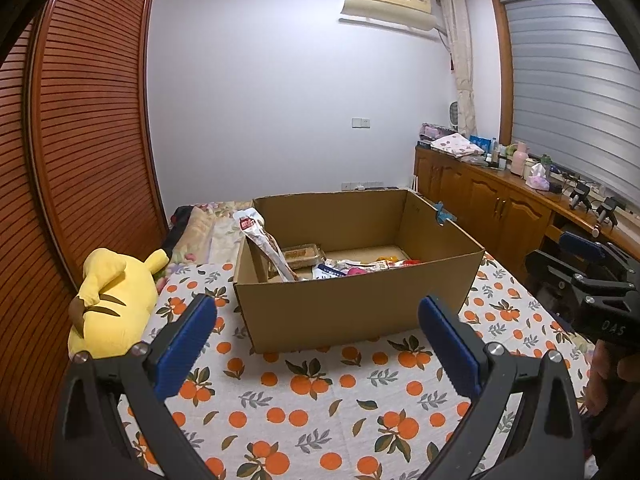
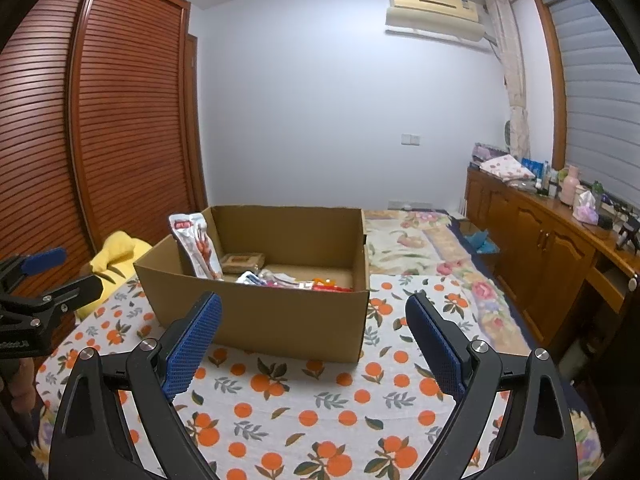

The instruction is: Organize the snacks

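Observation:
An open cardboard box (image 1: pixel 348 312) stands on an orange-print cloth (image 1: pixel 304 400); it also shows in the right wrist view (image 2: pixel 256 320). Inside lie several snack packets (image 1: pixel 360 266), a clear tray of biscuits (image 1: pixel 300 256) and a tall red-and-white pouch (image 1: pixel 264 248) leaning on the left wall, also seen in the right wrist view (image 2: pixel 198 246). My left gripper (image 1: pixel 318 312) is open and empty, just short of the box's near wall. My right gripper (image 2: pixel 314 312) is open and empty, also short of the box. The right gripper's body shows at the left wrist view's right edge (image 1: pixel 592 292).
A yellow plush toy (image 1: pixel 112 304) lies left of the box. A slatted wooden wardrobe (image 1: pixel 80 140) stands on the left. A wooden sideboard (image 2: pixel 552 248) with bottles and clutter runs along the right under the window. A floral blanket (image 2: pixel 420 240) lies behind the box.

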Motion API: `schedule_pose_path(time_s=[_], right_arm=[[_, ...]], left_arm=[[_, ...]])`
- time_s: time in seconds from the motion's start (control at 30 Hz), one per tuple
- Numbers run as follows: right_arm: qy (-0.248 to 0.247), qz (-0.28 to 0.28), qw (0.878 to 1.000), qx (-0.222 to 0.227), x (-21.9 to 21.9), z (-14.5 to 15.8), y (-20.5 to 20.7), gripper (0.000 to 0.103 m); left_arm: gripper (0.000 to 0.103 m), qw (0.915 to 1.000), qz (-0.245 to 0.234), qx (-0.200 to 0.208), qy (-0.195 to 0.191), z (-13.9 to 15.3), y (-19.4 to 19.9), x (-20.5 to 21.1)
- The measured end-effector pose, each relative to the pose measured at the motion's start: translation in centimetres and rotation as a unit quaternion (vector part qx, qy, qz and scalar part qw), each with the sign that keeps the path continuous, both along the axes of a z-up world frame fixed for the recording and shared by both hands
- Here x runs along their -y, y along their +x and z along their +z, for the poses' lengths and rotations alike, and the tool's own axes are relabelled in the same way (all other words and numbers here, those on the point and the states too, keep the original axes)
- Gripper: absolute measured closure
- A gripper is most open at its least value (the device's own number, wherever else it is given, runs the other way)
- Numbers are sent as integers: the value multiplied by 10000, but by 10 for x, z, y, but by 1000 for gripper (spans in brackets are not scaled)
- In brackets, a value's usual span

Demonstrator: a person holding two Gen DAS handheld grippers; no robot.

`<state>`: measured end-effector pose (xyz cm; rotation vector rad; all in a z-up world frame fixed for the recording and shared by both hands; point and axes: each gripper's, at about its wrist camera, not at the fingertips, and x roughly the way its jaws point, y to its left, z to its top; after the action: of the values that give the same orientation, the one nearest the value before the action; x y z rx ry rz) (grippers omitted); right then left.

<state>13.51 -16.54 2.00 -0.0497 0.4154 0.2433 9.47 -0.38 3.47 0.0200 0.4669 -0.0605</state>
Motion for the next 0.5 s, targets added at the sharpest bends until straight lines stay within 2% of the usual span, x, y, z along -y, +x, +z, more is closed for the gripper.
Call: schedule_pose_path(time_s=[0.5], right_arm=[[-6,0,10000,4,0,0,-1,8]], left_arm=[[1,10000,64,-14,18,-3,0,-3]])
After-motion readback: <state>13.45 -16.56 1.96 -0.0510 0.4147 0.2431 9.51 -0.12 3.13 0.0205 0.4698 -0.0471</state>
